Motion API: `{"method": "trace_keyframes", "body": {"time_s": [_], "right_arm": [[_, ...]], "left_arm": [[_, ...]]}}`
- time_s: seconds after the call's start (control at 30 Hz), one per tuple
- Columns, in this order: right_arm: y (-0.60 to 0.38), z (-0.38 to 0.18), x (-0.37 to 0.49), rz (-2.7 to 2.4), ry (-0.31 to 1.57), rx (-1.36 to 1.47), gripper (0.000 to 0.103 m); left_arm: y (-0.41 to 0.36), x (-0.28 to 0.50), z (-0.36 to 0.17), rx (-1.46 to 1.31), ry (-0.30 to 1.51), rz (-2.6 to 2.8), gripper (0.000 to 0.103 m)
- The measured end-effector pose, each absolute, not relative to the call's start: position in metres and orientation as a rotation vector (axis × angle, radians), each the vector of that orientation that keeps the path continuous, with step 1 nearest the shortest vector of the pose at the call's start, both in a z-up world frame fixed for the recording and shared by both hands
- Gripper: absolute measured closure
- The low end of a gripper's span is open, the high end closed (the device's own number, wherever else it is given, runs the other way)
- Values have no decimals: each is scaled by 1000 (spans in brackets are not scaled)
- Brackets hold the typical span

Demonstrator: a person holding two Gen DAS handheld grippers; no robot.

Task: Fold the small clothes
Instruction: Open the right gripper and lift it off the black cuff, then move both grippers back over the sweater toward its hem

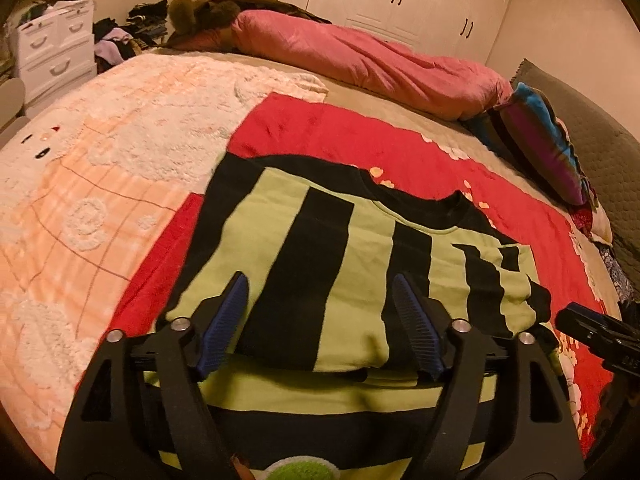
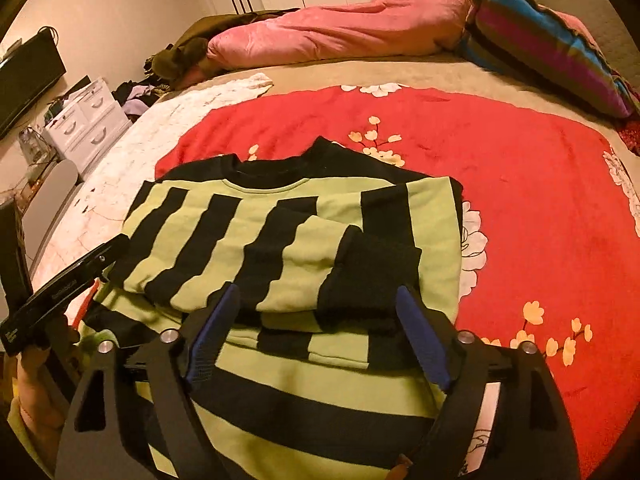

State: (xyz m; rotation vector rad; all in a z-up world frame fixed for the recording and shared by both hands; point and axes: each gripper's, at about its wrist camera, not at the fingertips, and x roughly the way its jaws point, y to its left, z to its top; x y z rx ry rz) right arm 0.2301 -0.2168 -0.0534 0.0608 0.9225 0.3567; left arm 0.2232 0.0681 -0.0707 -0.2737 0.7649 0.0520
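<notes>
The striped sweater [image 2: 280, 232] lies folded on the red blanket [image 2: 500, 168] on the bed. Left gripper [image 1: 320, 300] and right gripper [image 2: 318, 312] hover above it, jaws wide, holding nothing.

Green-and-black striped sweater [image 2: 280, 216] on red floral blanket [image 2: 500, 152].

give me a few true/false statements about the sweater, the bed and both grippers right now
1. The striped sweater lies on the red blanket. True.
2. The right gripper is clamped on a sleeve. False: its jaws stand apart, nothing pinched between them.
3. The sweater is green and black. True.
4. The left gripper is shut. False: its jaws stand open above the fabric.
5. The pink quilt covers the sweater. False: it lies apart, along the bed's far side.
</notes>
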Motion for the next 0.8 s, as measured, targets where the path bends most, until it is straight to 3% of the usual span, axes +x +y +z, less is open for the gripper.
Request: {"method": "trace_keyframes", "body": {"time_s": [0.23, 0.8], "right_arm": [[-220, -40, 223, 346, 891, 86, 9], [-237, -15, 206, 319, 841, 126, 5]], "left_arm": [[78, 212, -60, -308, 722, 70, 10], [70, 189, -34, -240, 677, 140, 9]]}}
